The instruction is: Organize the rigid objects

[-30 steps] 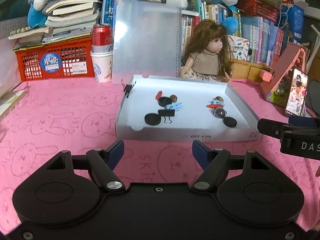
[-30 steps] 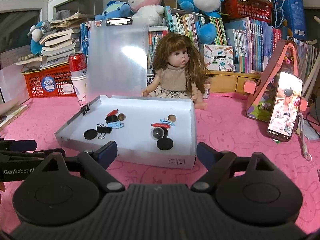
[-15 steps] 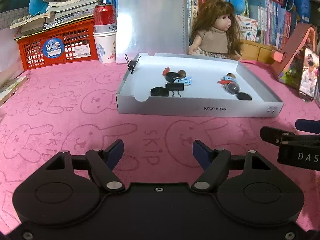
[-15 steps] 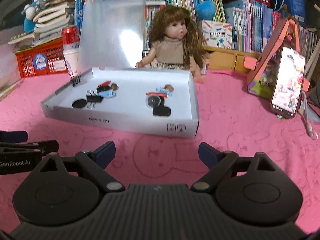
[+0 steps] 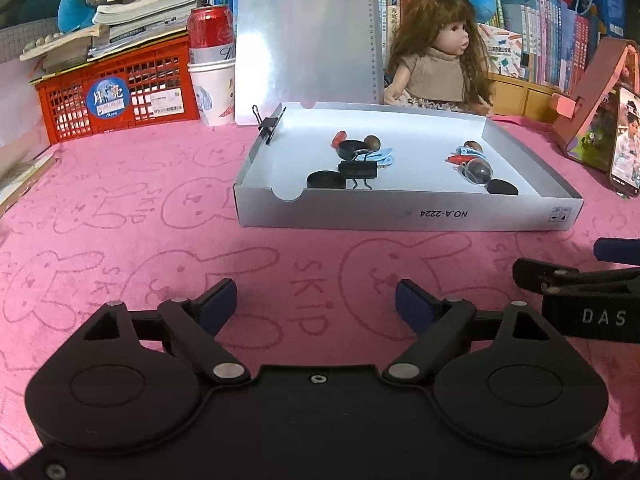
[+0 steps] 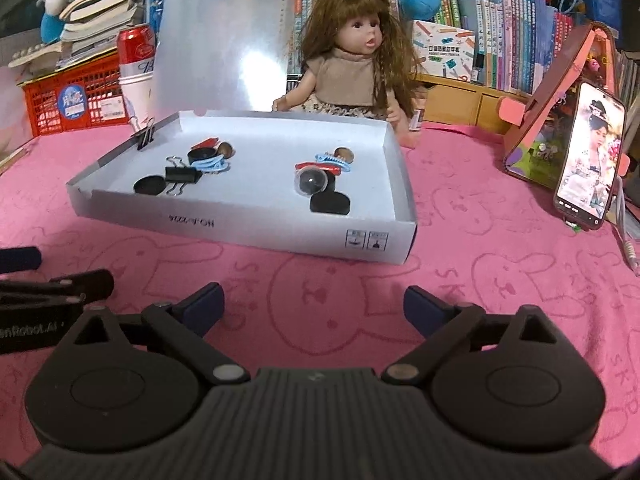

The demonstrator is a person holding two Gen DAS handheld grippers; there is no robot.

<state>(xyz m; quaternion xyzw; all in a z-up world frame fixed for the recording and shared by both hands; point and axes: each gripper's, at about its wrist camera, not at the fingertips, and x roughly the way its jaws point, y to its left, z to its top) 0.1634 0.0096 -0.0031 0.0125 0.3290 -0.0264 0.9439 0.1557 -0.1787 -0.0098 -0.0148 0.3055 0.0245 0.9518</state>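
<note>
Both hand-held grippers sit low over the pink tabletop (image 5: 120, 208), short of the white box (image 5: 400, 216). The left hand-held gripper (image 5: 316, 304) fills the bottom of its frame, fingers spread wide with nothing between them; same for the right hand-held gripper (image 6: 314, 306).

The small stuff all lies inside the box, in two loose clumps. In the left wrist view, mid-frame, there's a black binder clip (image 5: 358, 170), a black disc (image 5: 326, 180) and a blue clip (image 5: 380, 156). Further right sit a clear ball (image 5: 478, 172), a red clip (image 5: 460, 159) and another black disc (image 5: 502, 188). One more binder clip (image 5: 267, 124) pinches the box's left wall, probably to keep it stiff.

Might be sorted piles, or a mix waiting to be sorted; can't tell.
</note>
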